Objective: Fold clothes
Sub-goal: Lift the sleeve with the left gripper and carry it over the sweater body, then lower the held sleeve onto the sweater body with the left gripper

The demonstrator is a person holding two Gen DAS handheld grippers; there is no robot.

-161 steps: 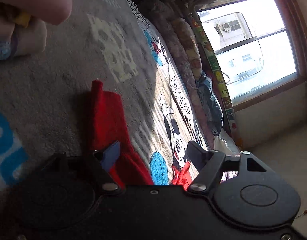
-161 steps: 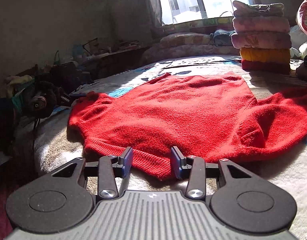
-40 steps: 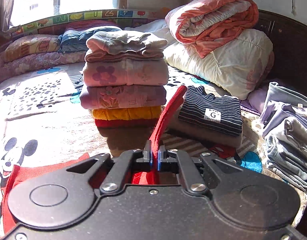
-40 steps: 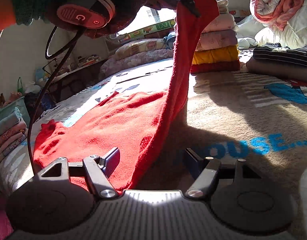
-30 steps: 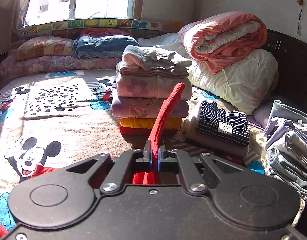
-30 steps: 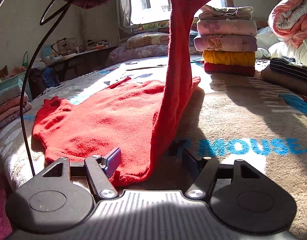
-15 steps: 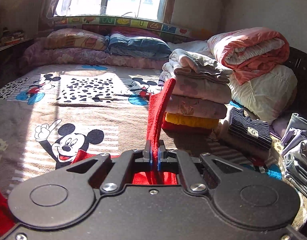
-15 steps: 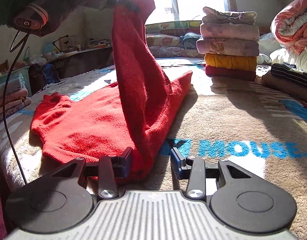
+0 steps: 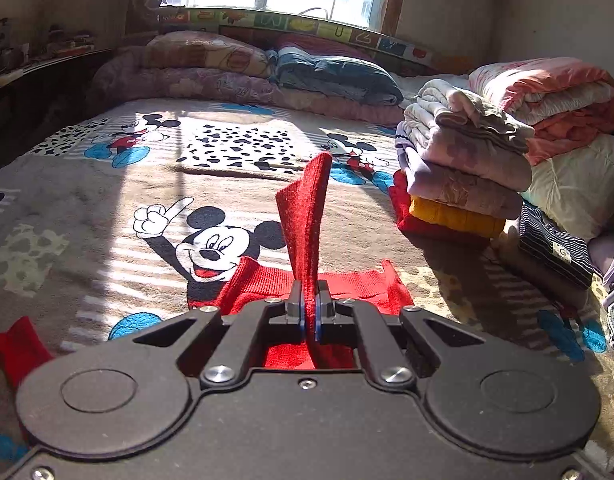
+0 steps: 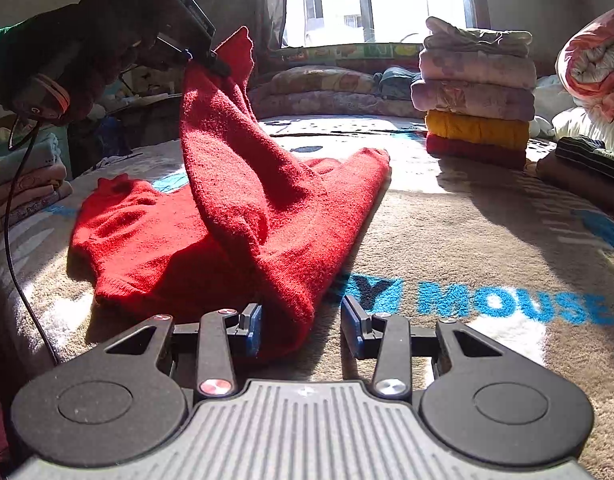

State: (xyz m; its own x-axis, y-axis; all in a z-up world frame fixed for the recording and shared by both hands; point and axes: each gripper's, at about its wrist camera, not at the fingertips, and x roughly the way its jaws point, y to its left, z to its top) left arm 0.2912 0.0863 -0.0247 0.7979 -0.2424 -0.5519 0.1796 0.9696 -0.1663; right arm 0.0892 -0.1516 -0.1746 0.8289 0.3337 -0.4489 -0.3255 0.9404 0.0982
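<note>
The sleeve (image 10: 227,168) has swung across over the sweater (image 10: 147,240), pinched tight in the left gripper (image 9: 309,312) to fold inward, while the right gripper (image 10: 301,330) waits open, holding nothing.

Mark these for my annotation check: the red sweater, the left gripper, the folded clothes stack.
red sweater (image 10: 155,240), right wrist view, flat body panel.
left gripper (image 9: 310,307), left wrist view, between its fingertips.
folded clothes stack (image 10: 477,94), right wrist view, middle layers.

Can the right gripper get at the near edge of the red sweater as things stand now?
Probably yes. The right gripper is open, and the near edge of the red sweater already lies between its fingers on the blanket, nothing blocking it. The left gripper holds the sleeve up, away from there.
</note>
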